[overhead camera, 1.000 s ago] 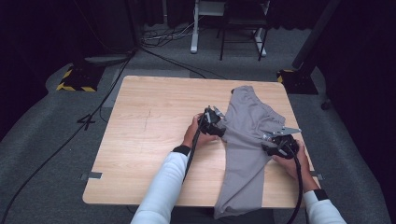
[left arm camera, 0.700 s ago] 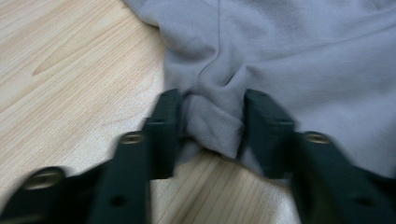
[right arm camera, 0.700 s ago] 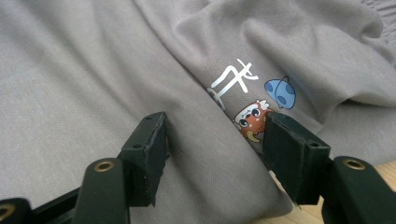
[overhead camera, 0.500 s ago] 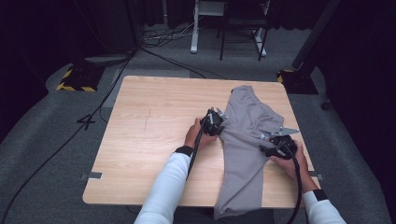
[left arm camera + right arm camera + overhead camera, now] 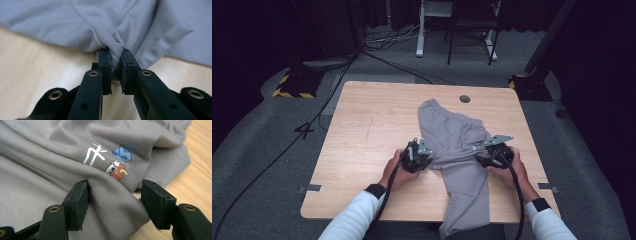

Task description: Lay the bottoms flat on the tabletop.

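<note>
A pair of grey trousers (image 5: 455, 145) lies crumpled on the wooden table (image 5: 362, 125), one leg hanging over the near edge. My left gripper (image 5: 421, 159) sits at the cloth's left edge, shut on a pinched fold of grey fabric (image 5: 115, 58). At the garment's right edge is my right gripper (image 5: 488, 152). In the right gripper view its jaws stand open around a ridge of the trousers (image 5: 110, 192), just below a small printed logo (image 5: 110, 161) with white strokes, a blue shape and a red figure.
A round cable hole (image 5: 464, 98) sits near the table's far edge. Bare wood spreads over the left half. Black cables (image 5: 312, 125) run across the grey carpet at left, and a desk frame (image 5: 457, 30) stands behind the table.
Both grippers have come toward the near edge, dragging the trousers with them. The cloth now lies lower on the table and more bunched.
</note>
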A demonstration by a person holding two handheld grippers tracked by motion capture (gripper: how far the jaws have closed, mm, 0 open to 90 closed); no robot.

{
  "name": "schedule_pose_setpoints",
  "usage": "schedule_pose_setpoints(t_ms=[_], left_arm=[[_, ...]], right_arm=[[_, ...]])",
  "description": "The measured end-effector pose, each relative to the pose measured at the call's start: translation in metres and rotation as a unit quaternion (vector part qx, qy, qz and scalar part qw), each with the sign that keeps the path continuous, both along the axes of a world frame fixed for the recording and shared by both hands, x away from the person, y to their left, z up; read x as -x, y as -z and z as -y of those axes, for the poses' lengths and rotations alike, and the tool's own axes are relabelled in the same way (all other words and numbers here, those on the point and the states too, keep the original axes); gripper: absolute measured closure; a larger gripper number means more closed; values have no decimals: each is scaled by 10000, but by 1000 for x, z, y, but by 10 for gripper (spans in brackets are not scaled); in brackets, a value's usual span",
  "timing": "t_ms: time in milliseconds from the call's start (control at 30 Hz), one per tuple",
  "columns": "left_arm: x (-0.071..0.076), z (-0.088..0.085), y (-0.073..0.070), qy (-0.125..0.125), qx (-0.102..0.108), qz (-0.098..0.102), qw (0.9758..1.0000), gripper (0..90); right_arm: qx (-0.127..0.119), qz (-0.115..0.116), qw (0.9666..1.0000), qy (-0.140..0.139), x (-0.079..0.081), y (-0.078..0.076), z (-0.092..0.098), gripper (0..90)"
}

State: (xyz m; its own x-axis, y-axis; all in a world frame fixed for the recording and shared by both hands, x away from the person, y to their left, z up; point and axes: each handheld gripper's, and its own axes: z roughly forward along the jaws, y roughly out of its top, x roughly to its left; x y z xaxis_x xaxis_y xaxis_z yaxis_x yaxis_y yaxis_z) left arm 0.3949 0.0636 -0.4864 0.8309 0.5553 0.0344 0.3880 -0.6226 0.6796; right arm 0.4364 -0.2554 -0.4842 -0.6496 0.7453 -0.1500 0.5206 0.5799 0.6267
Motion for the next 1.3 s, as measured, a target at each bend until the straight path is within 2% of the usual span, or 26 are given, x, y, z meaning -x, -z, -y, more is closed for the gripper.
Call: schedule_pose_setpoints(t_ms=[133,167,200,233,267,300,367,400,433,467,500,533,567,600,633,700,733,767,800,833,867,900,933,1067,1167,1300], left_arm=[[33,-6,4,-5,73,-28,10000,806],[46,-8,5,-26,32,-27,10000,753],[46,-8,5,-26,32,-27,10000,705],[51,-11,4,-27,48,0,10000,705],[55,-16,1,-43,103,48,9999,629],[62,-31,-3,-93,171,69,9998,539],[64,-40,-5,-171,121,91,9997,502],[66,-58,-5,-372,29,29,9993,384],[66,-58,-5,-372,29,29,9993,355],[66,-78,-3,-625,-24,34,9980,323],[66,-78,-3,-625,-24,34,9980,276],[66,-87,-1,-743,-45,13,9972,276],[66,-96,1,-823,-123,44,9965,235],[66,-104,2,-833,-218,101,9962,195],[66,-112,3,-884,-239,86,9958,195],[66,-128,5,-1022,-145,-3,9947,172],[67,-134,7,-1108,-95,11,9938,174],[67,-140,8,-1154,-63,28,9933,173],[66,-145,9,-1181,-54,-3,9930,173],[66,-148,11,-1170,-101,-44,9931,173],[65,-152,12,-1180,-37,-86,9930,165],[64,-155,14,-1209,73,-115,9926,165],[63,-158,15,-1240,158,-152,9920,171],[63,-161,17,-1182,227,-135,9926,171],[66,-160,17,-1222,241,-128,9921,172],[68,-157,17,-1143,217,-123,9931,172]], right_arm=[[116,32,9996,-261,4,-1,-17,398],[119,28,9995,-294,4,-1,-21,398],[119,28,9995,-294,4,-1,-21,398],[121,8,9995,-308,4,-1,-22,397],[149,-5,9994,-301,4,-2,-23,394],[117,-69,9992,-385,4,-4,-24,393],[58,-61,9988,-475,5,-6,-24,403],[-15,35,9985,-546,8,-14,-28,411],[-15,35,9985,-546,8,-14,-28,411],[-248,78,9974,-670,11,-23,-35,414],[-248,78,9974,-670,11,-23,-35,414],[-344,106,9966,-745,12,-27,-41,414],[-556,172,9934,-987,16,-35,-55,414],[-616,152,9915,-1140,17,-38,-65,410],[-616,152,9915,-1140,17,-38,-65,410],[-694,212,9869,-1443,20,-42,-87,409],[-708,164,9850,-1563,20,-43,-99,409],[-669,84,9814,-1797,19,-44,-123,413],[-600,19,9804,-1874,18,-43,-136,415],[-600,19,9804,-1874,18,-43,-136,415],[-481,-202,9777,-2033,14,-42,-161,423],[-481,-202,9777,-2033,14,-42,-161,423],[-395,-246,9779,-2037,11,-41,-172,434],[76,-501,9772,-2060,-3,-28,-213,466],[148,-579,9773,-2034,-8,-21,-220,484],[264,-638,9765,-2041,-14,-12,-228,549]])
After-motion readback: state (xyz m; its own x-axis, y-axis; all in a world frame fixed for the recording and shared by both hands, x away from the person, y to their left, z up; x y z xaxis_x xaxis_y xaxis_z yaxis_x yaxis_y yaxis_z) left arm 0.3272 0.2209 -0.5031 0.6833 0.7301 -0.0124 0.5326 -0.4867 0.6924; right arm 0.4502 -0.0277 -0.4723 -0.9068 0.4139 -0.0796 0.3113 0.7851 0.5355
